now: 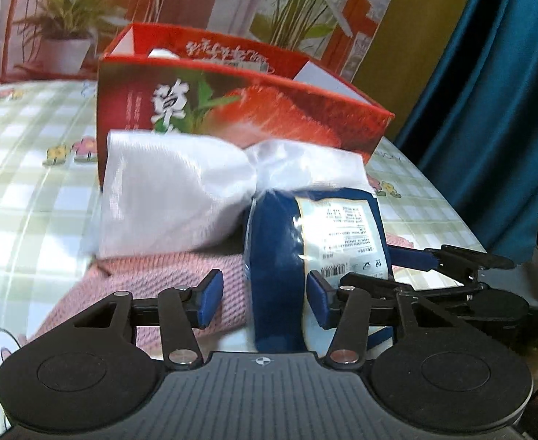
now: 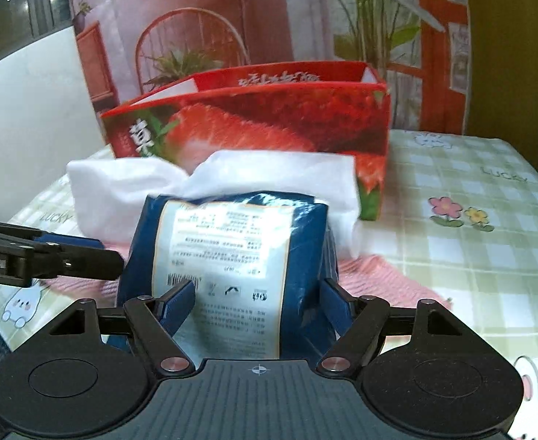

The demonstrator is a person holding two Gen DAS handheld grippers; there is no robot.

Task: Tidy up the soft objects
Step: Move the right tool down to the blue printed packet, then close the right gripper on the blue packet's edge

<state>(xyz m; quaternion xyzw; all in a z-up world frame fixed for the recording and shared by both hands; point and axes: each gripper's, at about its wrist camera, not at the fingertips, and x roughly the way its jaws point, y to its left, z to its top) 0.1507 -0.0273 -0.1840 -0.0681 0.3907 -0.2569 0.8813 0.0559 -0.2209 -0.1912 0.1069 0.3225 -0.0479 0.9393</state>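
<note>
Currently: blue packet framed by both grippers, not yet gripped

Item 1, pink knitted cloth [image 1: 180, 275]. Lies flat on the checked tablecloth [image 1: 30, 190], toward the table's near edge, left of the packet. It carries the white bundle and, as far as can be seen, the packet too.

Item 2, white cloth bundle [image 1: 173, 198]. Soft, creased in the middle, resting on the pink cloth just in front of the box and touching the packet's top edge.

Item 3, blue packet [image 2: 232, 253]. Soft plastic pack with a pale printed label, standing near the middle of the table's near edge.

Item 4, red strawberry box [image 2: 269, 121]. Open at the top, behind everything else, toward the table's far edge; judged the place the soft things go.

Item 5, left gripper [image 1: 265, 299]. Fingers apart; the packet's left end sits between them with a gap on the left side, while the right pad lies close to or against the wrapper; contact cannot be told.

Item 6, right gripper [image 2: 257, 304]. Fingers wide apart, either side of the packet's body, no squeeze visible.

Handling note: close on the packet's firm bulk rather than loose film, squeeze gently so it does not bulge out, and lift straight so the white bundle leaning on it is not dragged along.
</note>
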